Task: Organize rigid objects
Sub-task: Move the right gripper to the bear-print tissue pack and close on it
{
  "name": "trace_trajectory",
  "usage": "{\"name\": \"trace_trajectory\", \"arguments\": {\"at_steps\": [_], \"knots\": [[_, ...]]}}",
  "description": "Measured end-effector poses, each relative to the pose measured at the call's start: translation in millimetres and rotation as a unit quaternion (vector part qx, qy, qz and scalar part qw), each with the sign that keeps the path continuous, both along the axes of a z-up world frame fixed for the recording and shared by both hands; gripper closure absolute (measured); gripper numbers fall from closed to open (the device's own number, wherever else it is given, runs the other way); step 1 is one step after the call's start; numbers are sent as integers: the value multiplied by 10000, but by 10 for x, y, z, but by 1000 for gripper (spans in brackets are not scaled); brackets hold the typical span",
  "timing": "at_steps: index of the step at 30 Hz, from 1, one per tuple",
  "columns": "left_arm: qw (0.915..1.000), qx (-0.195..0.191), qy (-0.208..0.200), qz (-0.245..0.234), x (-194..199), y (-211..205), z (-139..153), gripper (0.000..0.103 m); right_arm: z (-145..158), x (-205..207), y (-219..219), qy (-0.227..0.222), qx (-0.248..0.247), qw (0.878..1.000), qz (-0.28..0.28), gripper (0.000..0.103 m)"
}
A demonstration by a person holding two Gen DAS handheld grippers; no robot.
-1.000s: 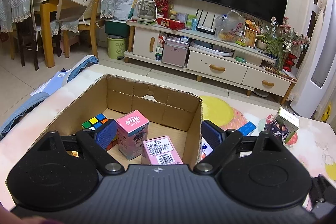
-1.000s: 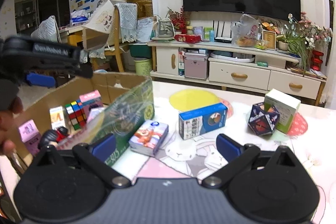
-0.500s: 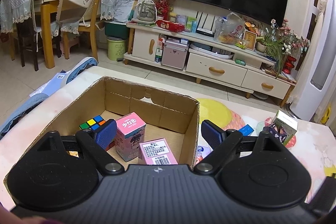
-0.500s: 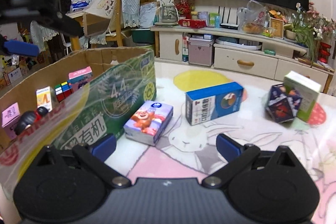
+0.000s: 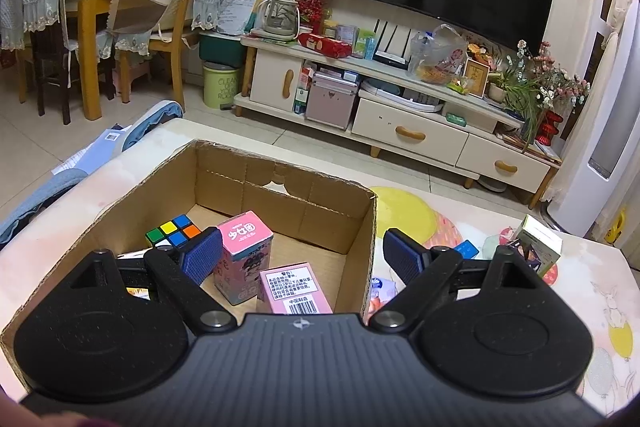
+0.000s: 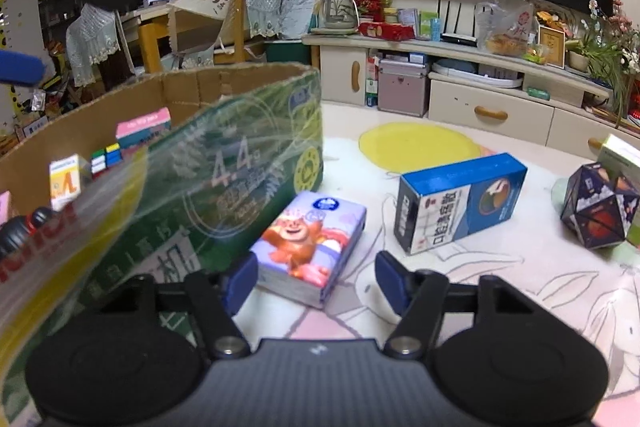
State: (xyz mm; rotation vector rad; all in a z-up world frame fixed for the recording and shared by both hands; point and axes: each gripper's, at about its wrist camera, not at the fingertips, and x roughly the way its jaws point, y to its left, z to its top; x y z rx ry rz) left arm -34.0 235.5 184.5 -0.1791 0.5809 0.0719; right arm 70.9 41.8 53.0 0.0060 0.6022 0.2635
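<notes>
My right gripper [image 6: 315,281] sits low over the table, its jaws closing. A small box with a cartoon bear [image 6: 312,239] lies between them; the left pad is at its side and a gap remains at the right pad. The box lies beside the green printed wall of the cardboard box [image 6: 240,167]. My left gripper [image 5: 302,259] hovers open and empty over the cardboard box [image 5: 372,227]. Inside are a Rubik's cube [image 5: 174,231], an upright pink box [image 5: 244,247] and a lying pink box [image 5: 292,287].
On the rabbit-print tablecloth [image 6: 540,287] lie a blue box [image 6: 460,203], a dark faceted puzzle ball [image 6: 596,211] and a green-white box [image 6: 624,155] at the right. A TV stand [image 5: 400,131] and dining chairs stand beyond the table's far edge.
My right gripper came forward and down to the cartoon bear box, and its jaws narrowed from wide to either side of it. The left gripper stayed where it was.
</notes>
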Motion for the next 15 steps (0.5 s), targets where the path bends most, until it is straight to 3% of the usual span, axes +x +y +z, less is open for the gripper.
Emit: {"name": "trace_trajectory", "arguments": {"at_steps": [7, 15], "knots": [[10000, -53, 16, -1, -10, 3, 6, 0, -72, 64, -169, -24, -455, 9985, -298, 44], [10000, -29, 56, -6, 1, -31, -3, 0, 4, 4, -129, -104, 79, 9999, -23, 43]]}}
